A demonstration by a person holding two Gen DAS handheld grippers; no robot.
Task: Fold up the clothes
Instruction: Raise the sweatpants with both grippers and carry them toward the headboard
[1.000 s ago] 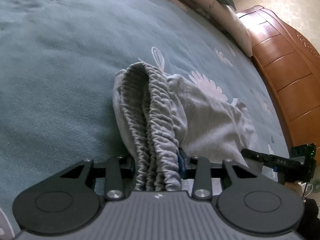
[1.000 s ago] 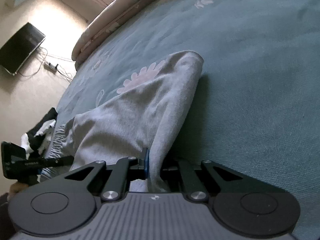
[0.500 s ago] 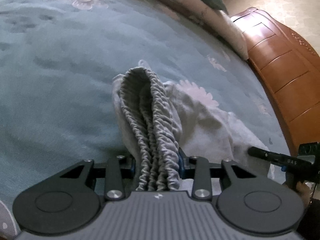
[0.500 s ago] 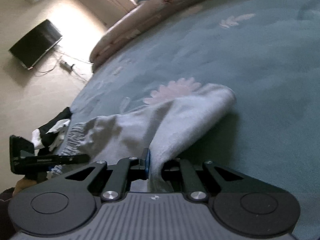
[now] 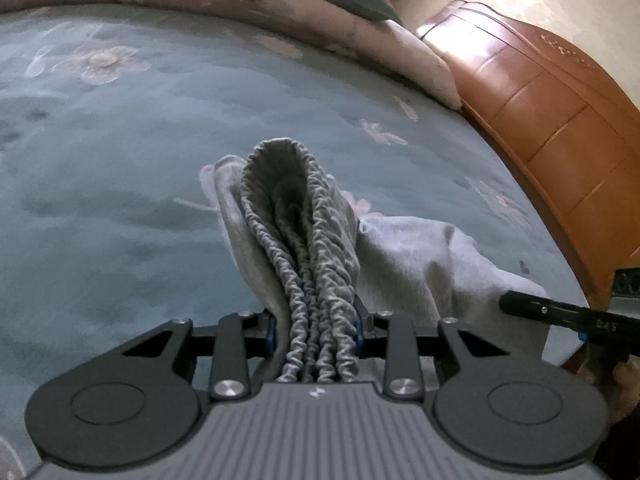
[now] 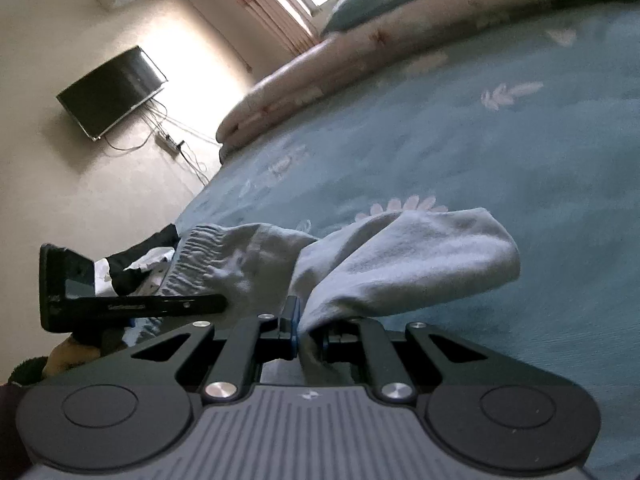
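Observation:
A grey garment [image 5: 420, 264] with a gathered elastic waistband [image 5: 296, 240] hangs between both grippers above the teal bedspread [image 5: 120, 200]. My left gripper [image 5: 316, 320] has the bunched waistband between its pads, and its jaws are closing on it. My right gripper [image 6: 308, 328] is shut on the other end of the grey garment [image 6: 420, 256], whose folded end droops to the right. The right gripper [image 5: 568, 316] shows at the right edge of the left wrist view. In the right wrist view the left gripper [image 6: 132, 304] shows at the left.
A wooden headboard [image 5: 560, 120] borders the bed on the right. A rolled pink quilt [image 5: 280, 28] and a pillow lie along the far side. Dark clothes [image 6: 136, 264] are piled at the bed's edge. A wall television [image 6: 112, 92] hangs beyond.
Both grippers have risen with the garment, lifting its ends off the bedspread. More of the room and the far quilt has come into view. The left jaws have narrowed slightly on the waistband.

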